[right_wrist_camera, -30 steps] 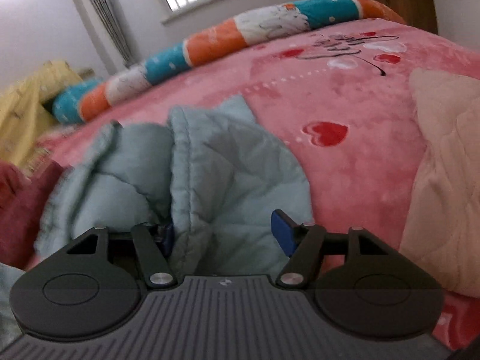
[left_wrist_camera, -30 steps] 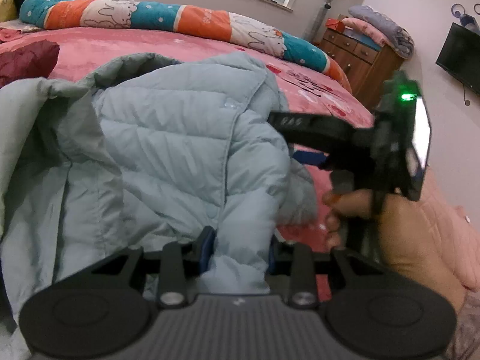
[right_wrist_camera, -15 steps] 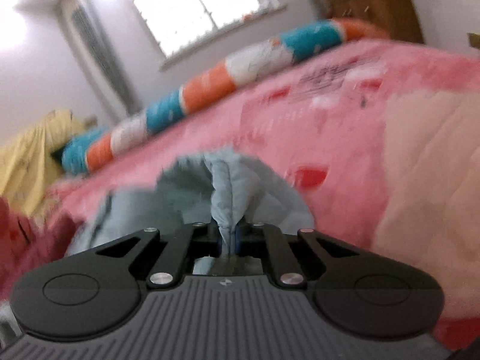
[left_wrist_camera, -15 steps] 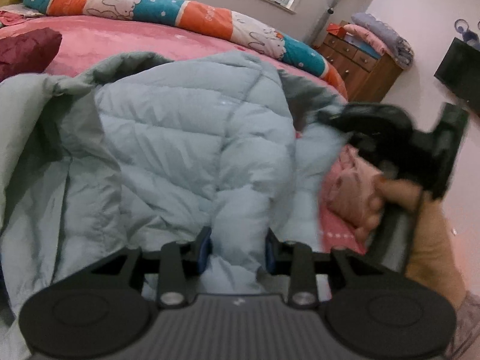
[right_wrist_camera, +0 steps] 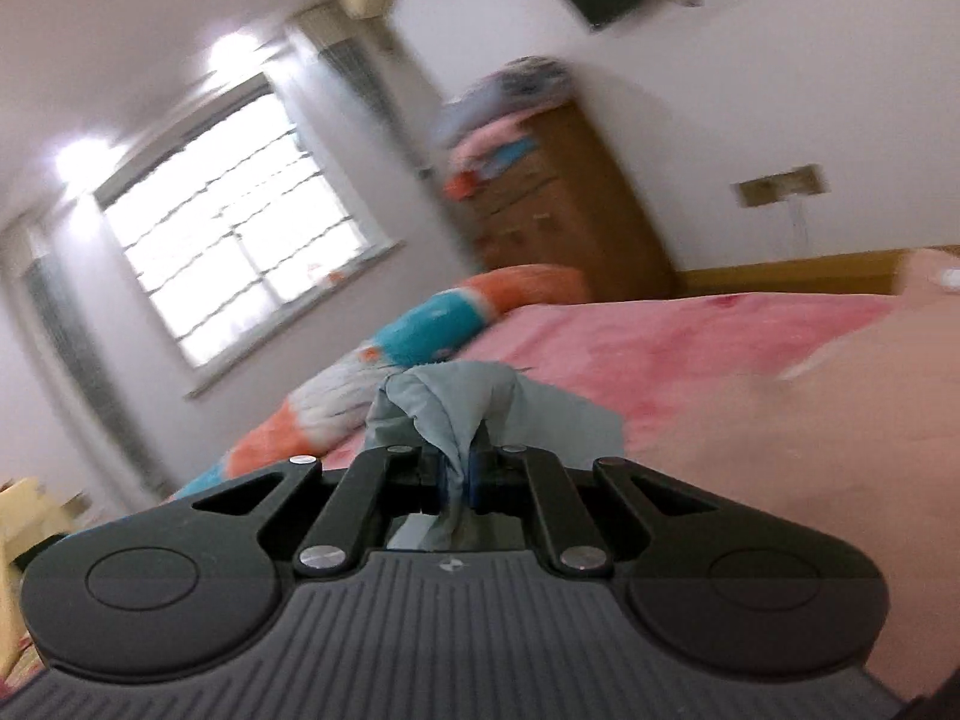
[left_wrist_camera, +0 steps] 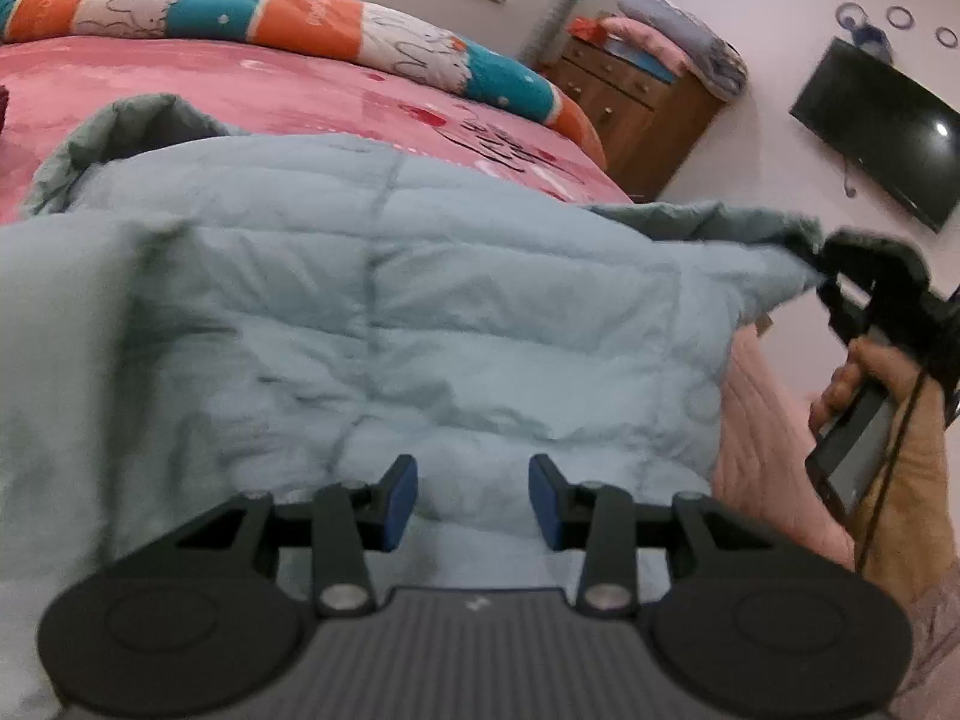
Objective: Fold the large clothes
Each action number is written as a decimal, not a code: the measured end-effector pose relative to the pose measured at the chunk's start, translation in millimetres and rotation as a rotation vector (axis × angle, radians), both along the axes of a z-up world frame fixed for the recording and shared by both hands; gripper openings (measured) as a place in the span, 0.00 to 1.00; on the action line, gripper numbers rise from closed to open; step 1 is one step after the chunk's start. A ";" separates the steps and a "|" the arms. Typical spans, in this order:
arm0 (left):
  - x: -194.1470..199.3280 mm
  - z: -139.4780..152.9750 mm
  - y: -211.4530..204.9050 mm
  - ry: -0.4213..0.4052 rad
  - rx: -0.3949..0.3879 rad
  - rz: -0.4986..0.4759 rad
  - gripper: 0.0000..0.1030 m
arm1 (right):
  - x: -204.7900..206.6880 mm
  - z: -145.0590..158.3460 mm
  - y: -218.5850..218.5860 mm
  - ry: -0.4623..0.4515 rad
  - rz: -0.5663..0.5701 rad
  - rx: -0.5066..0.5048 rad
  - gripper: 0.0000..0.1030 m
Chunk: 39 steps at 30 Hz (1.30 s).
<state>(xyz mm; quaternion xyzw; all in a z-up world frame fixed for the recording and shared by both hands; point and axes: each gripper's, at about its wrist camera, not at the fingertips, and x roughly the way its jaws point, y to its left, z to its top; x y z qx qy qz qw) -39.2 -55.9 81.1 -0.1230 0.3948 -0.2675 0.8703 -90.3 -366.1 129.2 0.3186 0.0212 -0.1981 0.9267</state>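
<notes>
A large pale blue quilted down jacket point(left_wrist_camera: 420, 312) is stretched out over the pink bed. My left gripper point(left_wrist_camera: 473, 501) has its blue pads apart, with a fold of the jacket lying between them. My right gripper point(right_wrist_camera: 457, 476) is shut on a bunched edge of the jacket point(right_wrist_camera: 462, 396), lifted up. In the left wrist view the right gripper point(left_wrist_camera: 864, 282) holds the jacket's right corner out at the far right, with the hand below it.
The pink bedspread point(left_wrist_camera: 210, 78) carries a long orange, teal and white bolster point(left_wrist_camera: 300, 30) at the back. A peach quilt point(right_wrist_camera: 810, 420) lies on the right. A wooden dresser point(left_wrist_camera: 630, 96) with folded bedding and a wall TV point(left_wrist_camera: 882, 132) stand beyond.
My right gripper closed on the jacket's edge, then lifted and pulled it out to the right, spreading the jacket flat and wide. My left gripper's pads have opened wider.
</notes>
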 end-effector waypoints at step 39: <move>236.3 1.9 95.4 -0.092 0.538 0.256 0.49 | 62.0 -30.4 121.0 0.135 0.353 -0.275 1.00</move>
